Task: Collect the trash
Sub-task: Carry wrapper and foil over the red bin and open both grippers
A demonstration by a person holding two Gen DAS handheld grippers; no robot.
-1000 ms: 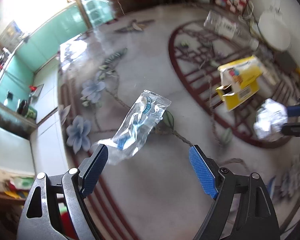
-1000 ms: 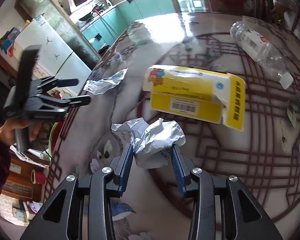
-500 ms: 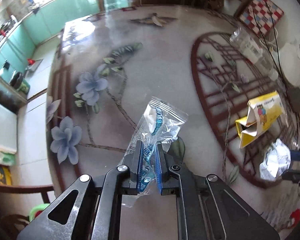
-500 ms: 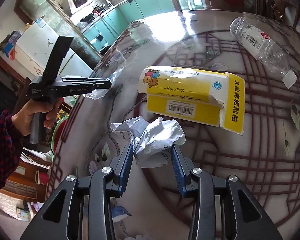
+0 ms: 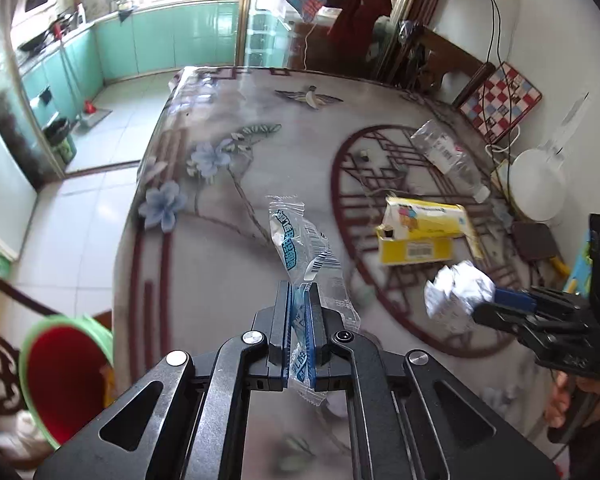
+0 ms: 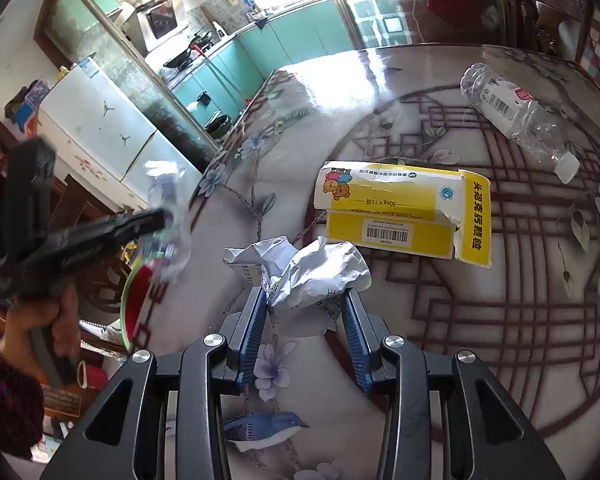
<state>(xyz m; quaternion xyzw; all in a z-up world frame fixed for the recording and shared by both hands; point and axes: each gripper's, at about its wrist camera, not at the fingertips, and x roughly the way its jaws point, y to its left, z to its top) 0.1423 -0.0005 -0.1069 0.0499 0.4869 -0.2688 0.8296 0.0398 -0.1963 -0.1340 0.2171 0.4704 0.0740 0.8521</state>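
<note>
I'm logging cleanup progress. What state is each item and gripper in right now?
Left gripper: shut on wrapper.
Wrapper: held upright above the table.
Right gripper: shut on paper.
Paper: crumpled, gripped.
Box: torn open, lying flat.
Bottle: on its side, capped.
Bin: open, beside the table.

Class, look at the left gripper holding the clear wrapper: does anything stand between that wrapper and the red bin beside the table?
Nothing visible does. The left gripper holds the clear wrapper above the table; the red bin sits open, lower left.

A glossy table point(image 6: 440, 360) with flower and lattice patterns carries a torn yellow box point(image 6: 404, 216) and a clear plastic bottle point(image 6: 512, 112), well apart.
</note>
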